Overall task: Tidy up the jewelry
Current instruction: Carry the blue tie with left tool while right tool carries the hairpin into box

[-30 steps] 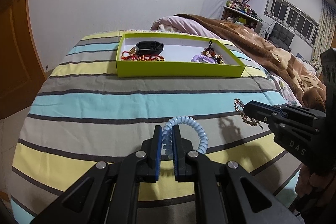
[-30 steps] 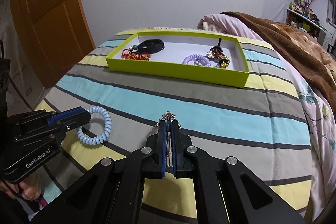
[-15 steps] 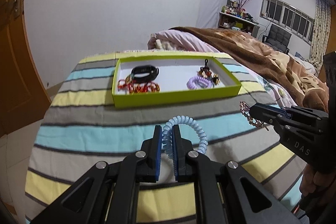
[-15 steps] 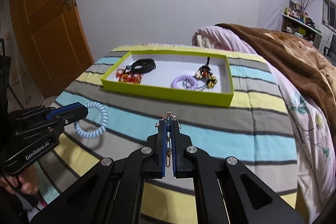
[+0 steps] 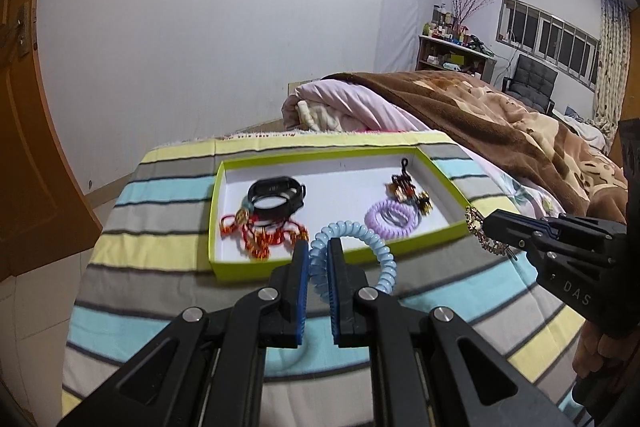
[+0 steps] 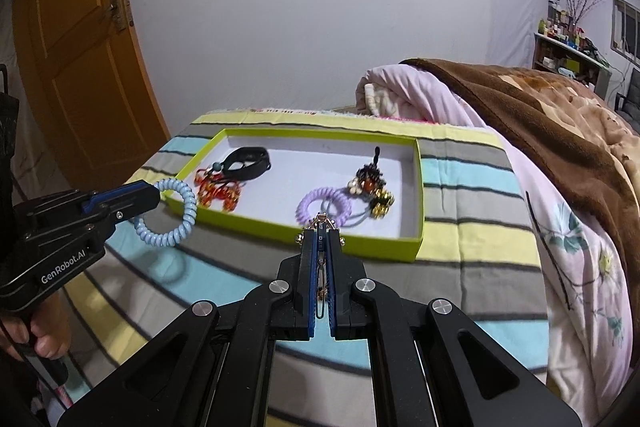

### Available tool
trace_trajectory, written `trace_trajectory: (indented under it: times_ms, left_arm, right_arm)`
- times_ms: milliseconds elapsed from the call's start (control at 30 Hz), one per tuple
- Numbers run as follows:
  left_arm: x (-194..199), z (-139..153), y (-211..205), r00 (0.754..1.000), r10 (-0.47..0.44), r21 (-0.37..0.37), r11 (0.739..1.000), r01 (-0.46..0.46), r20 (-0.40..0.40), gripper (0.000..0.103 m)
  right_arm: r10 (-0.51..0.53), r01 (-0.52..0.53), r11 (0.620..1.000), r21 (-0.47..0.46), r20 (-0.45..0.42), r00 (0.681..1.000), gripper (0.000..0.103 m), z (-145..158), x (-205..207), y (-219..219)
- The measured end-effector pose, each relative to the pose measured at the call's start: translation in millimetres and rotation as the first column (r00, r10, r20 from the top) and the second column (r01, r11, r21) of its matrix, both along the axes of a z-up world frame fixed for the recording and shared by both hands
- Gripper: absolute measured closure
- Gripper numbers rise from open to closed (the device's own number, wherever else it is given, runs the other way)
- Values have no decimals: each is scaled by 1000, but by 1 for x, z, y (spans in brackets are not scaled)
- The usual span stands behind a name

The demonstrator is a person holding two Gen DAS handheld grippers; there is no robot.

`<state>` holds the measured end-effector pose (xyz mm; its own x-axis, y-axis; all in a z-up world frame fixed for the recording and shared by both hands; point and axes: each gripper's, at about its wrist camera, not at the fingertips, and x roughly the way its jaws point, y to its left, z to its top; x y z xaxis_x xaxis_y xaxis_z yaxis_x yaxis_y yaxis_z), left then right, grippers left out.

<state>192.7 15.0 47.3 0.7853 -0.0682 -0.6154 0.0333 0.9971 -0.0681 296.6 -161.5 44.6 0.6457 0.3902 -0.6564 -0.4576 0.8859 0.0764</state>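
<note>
A pale blue spiral bracelet [image 5: 352, 251] and a gold ornate hair clip [image 5: 482, 231] hang lifted near the green tray [image 5: 280, 269].

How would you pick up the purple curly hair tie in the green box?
Pinch the near arc of the purple spiral hair tie, coming straight down from above. It lies flat in the green shallow box, and its far side touches the beaded charm, so the near arc looks freest.
</note>
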Motion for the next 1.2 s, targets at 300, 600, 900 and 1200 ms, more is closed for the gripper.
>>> trace_trajectory:
  times_ms: [300, 600, 900, 1200]
  left_arm:
    - [41, 0, 1, 1000, -8, 3, 1000, 8, 1, 93]
    - [74, -19, 6, 1000, -15, -5, 1000, 15, -25, 93]
    - [93, -43, 8, 997, -22, -9, 1000, 22, -78, 93]
    - [99, -58, 6, 991, -44, -7, 999, 44, -126, 93]
  right_arm:
    - [15, -14, 1000, -22, 10, 1000, 99, -2, 37, 10]
    - [29, -30, 999, -23, -46, 999, 99, -25, 75, 21]
    - [35, -37, 999, -28, -97, 995, 99, -47, 93, 27]
    - [36, -39, 999, -17, -120, 992, 99, -54, 99, 28]
